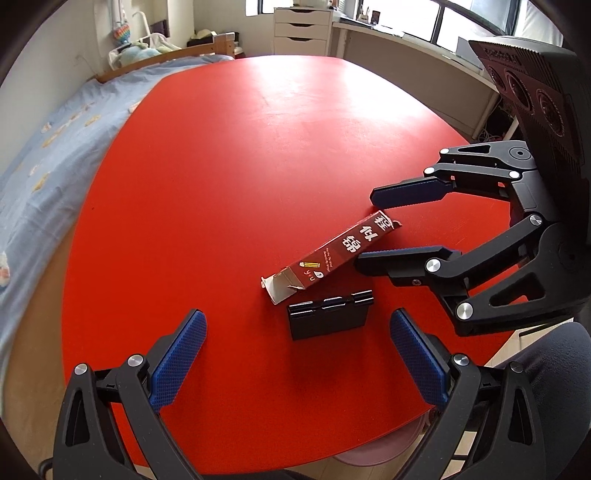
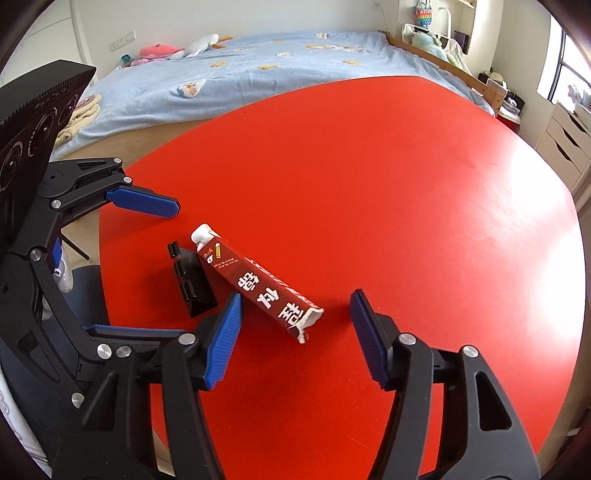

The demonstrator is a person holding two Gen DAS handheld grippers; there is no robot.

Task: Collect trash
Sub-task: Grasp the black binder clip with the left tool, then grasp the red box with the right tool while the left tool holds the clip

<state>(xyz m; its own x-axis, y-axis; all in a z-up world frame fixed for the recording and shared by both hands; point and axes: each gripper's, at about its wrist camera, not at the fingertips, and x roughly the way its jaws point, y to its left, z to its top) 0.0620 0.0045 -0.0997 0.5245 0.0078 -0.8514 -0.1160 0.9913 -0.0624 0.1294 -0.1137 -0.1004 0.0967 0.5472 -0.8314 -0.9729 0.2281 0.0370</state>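
A long dark red carton [image 1: 332, 254] with white characters and torn open ends lies on the red table [image 1: 240, 166]. It also shows in the right wrist view [image 2: 266, 288]. A black binder clip [image 1: 330, 317] lies right beside it, and it shows in the right wrist view too [image 2: 192, 280]. My left gripper [image 1: 297, 354] is open and empty, just short of the clip. My right gripper [image 2: 295, 328] is open and empty, its fingers on either side of the carton's near end. In the left wrist view the right gripper [image 1: 369, 229] reaches in from the right.
A bed [image 2: 258, 74] with a light blue cover and soft toys runs along the table's far side. White drawers [image 1: 303, 29] and a desk under the window [image 1: 424, 48] stand beyond the table. A pink round object [image 1: 369, 450] sits below the table's near edge.
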